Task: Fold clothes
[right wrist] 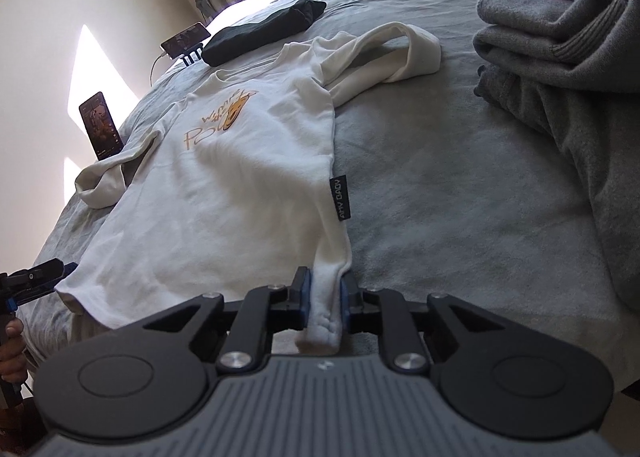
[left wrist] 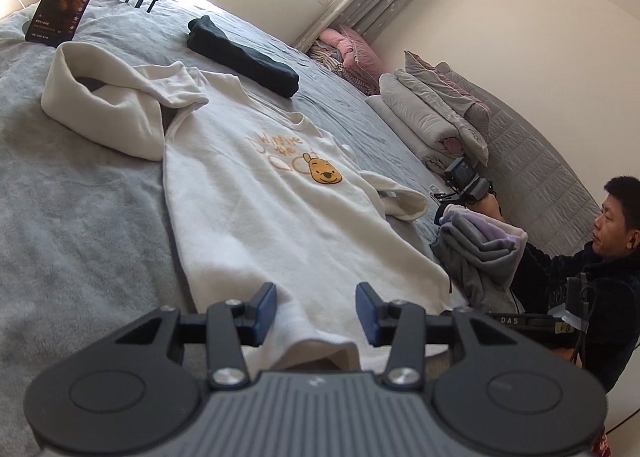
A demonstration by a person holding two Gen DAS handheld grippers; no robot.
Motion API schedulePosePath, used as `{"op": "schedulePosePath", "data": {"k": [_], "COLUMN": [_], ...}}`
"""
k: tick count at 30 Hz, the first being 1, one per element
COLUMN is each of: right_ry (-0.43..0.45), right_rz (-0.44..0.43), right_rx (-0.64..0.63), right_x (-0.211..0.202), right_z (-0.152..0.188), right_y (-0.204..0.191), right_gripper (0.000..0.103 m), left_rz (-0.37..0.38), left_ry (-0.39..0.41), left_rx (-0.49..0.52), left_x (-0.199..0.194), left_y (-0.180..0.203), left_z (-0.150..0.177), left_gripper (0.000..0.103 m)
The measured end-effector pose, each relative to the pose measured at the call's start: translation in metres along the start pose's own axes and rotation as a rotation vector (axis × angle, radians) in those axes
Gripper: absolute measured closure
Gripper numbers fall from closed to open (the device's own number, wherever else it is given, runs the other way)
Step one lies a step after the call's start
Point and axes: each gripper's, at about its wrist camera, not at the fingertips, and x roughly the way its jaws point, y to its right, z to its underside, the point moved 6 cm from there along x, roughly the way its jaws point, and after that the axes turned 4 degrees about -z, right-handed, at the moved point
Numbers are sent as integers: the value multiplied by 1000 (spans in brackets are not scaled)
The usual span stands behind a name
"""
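**Hem corners being taken for the first fold**

Left wrist view: The white sweatshirt (left wrist: 256, 177) is laid face up on the grey bed (left wrist: 80, 217), with the bear print uppermost. Its long axis is seen running from the hem, just in front of the left gripper (left wrist: 316, 307), away to the collar, which points toward the dark folded garment (left wrist: 244, 57) and the window. The left gripper is held open over the near hem; cloth lies between and below the jaws, but no pressing by the pads is seen. For a good grasp, the jaws should be lowered so that both layers of the hem corner are caught before closing. One sleeve is bunched at the left, the other at the right, and both would best be flattened inward first.

Right wrist view: The right gripper (right wrist: 324, 297) is closed on the other hem corner of the sweatshirt, a thick fold of white cloth being pinched between the blue pads. The collar is again seen pointing away, toward the phone on a stand (right wrist: 186, 39). A grey pile of clothes (right wrist: 560, 77) lies well apart at the right. It is judged that both corners should be raised evenly, so that the hem is kept straight.
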Motion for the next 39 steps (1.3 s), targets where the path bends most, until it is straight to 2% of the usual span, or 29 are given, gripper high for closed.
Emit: {"op": "schedulePosePath", "data": {"k": [3,8,18,23,25,27,30,34,39], "right_ry": [-2,-14,-42,-43,-43,-43,-42,-42,-45], "right_rz": [4,33,71,74,70,64,57,57,60], "right_rx": [-9,-46,-110,-111,-109,-105,-98,-96,-102], "right_x": [2,7,11,12,12,11,10,11,12], "right_z": [1,2,6,6,7,7,7,7,7], "right_y": [-3,-8,-14,-15,-15,-14,-13,-13,-14], "right_gripper": [81,79,79,79,79,79,79,79,79], "left_rz": [-21,-116,-317,-293,-274,-257,-248,-262,-322], "left_ry": [1,-15,18,-5,-15,-27,-36,-41,-23], "left_rx": [-29,-62,-46,-125,-133,-141,-147,-118,-22], "left_x": [11,22,-20,-24,-23,-22,-20,-12,1], "left_y": [1,-8,-31,-48,-45,-43,-42,-38,-26], "left_z": [-2,-3,-2,8,9,12,16,19,23], "left_gripper": [59,59,57,60,61,69,70,70,71]}}
